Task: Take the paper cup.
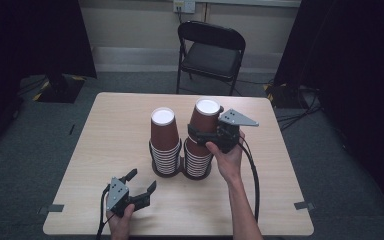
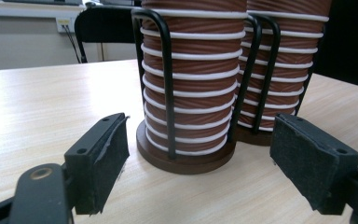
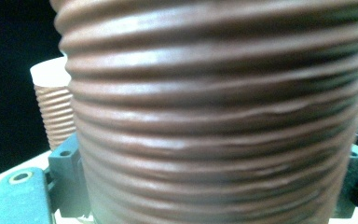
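Note:
Two stacks of brown ribbed paper cups stand upside down in black wire holders mid-table, the left stack (image 1: 165,145) and the right stack (image 1: 198,159). My right gripper (image 1: 203,134) is shut on the top cup (image 1: 204,119) of the right stack, which leans slightly. In the right gripper view that cup (image 3: 214,107) sits between the jaws of the right gripper (image 3: 214,179). My left gripper (image 1: 141,182) rests open near the table's front left, short of the stacks. Its fingers (image 2: 100,156) stand wide apart on the left gripper (image 2: 200,137), facing the left stack (image 2: 191,79) and its holder base (image 2: 182,161).
The wooden table (image 1: 115,130) has bare room to the left and right of the stacks. A black folding chair (image 1: 210,52) stands beyond the far edge. Dark curtains hang on both sides. The other stack's top cup (image 3: 51,107) shows behind the held one.

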Tool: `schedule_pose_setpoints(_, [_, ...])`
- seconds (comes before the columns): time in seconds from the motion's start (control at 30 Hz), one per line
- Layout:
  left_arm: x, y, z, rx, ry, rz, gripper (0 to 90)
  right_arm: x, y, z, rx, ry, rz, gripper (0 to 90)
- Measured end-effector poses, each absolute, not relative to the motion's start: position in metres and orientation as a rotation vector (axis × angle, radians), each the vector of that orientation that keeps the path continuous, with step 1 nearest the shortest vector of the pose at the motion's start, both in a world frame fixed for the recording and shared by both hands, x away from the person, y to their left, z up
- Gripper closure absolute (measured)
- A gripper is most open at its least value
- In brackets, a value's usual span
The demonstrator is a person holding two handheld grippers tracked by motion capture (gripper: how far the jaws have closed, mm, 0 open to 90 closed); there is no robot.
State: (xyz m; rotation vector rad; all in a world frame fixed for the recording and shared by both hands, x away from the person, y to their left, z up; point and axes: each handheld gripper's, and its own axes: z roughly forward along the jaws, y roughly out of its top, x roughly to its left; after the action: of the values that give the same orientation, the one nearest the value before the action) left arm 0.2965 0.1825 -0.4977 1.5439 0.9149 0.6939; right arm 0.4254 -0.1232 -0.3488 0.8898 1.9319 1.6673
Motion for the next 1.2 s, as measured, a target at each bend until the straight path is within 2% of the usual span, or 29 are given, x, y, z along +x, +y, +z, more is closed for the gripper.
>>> schedule_pose_setpoints(0.17, [0.297,0.184,-0.498,1.540,0.914,0.659,15.6,0.425,-0.122,-0.342,0.886,1.912,1.684,13.5])
schedule_pose_setpoints(0.5, [0.296,0.182,-0.498,1.542,0.905,0.645,15.7,0.424,-0.128,-0.325,0.877,1.865,1.721,13.8])
schedule_pose_setpoints(0.87, [0.297,0.186,-0.498,1.519,0.913,0.618,16.6,0.422,-0.132,-0.316,0.862,1.822,1.750,14.1])
schedule_pose_setpoints(0.97, [0.297,0.187,-0.498,1.517,0.906,0.611,23.7,0.422,-0.134,-0.312,0.863,1.811,1.765,14.1])
schedule_pose_setpoints(1.2, [0.297,0.186,-0.498,1.522,0.909,0.613,20.5,0.415,-0.137,-0.305,0.827,1.800,1.746,14.1])
